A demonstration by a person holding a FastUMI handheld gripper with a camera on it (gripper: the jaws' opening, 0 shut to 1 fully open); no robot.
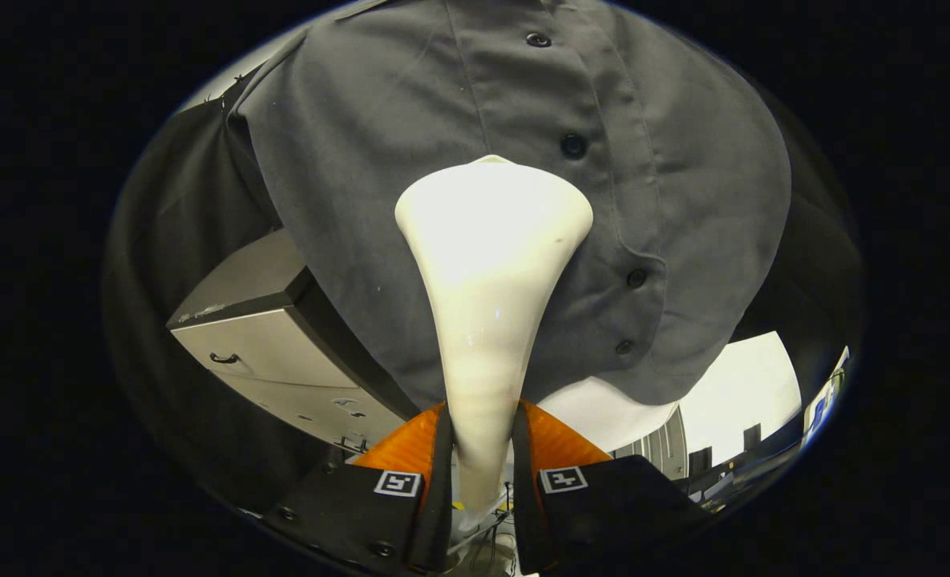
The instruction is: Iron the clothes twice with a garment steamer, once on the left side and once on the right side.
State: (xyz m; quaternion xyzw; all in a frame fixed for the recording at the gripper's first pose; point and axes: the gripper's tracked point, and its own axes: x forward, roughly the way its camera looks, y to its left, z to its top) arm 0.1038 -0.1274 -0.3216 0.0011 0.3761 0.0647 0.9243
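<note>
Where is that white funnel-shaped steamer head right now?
The white funnel-shaped steamer head is clamped between the gripper fingers, against the hanging grey button-up shirt, just left of its buttons.

The gripper (483,449) pointed forward and upward, its two fingers (410,449) standing close together at the near end of the scene; both fingers pressed against the narrow handle of the garment steamer (491,264), one on the left side and one on the right; the jaws were nearly closed, parted only by the handle clamped between them.
</note>
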